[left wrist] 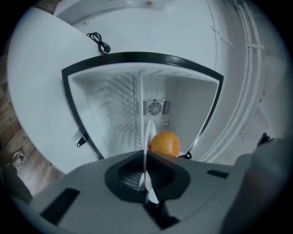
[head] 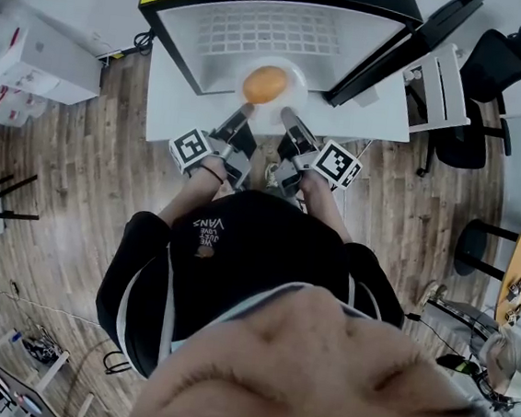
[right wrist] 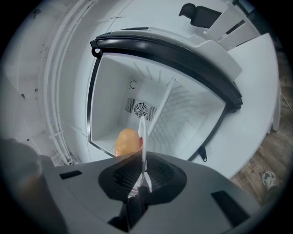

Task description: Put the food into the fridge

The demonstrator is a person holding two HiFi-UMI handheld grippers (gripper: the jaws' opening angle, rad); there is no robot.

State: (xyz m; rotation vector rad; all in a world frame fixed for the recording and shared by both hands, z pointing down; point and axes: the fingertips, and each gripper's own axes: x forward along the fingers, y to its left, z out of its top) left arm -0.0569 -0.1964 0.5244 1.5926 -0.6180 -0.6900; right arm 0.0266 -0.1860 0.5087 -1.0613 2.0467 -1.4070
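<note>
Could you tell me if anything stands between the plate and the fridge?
Nothing visible does: the fridge door is open, and the plate, held by the left gripper and right gripper, faces the opening. The wire shelf sits near its level.

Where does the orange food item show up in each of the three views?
Head view: orange food upper centre, on the white plate.
Left gripper view: orange food lower centre-right, right of the plate's edge.
Right gripper view: orange food lower centre-left.
Shared landmark: open fridge.
</note>
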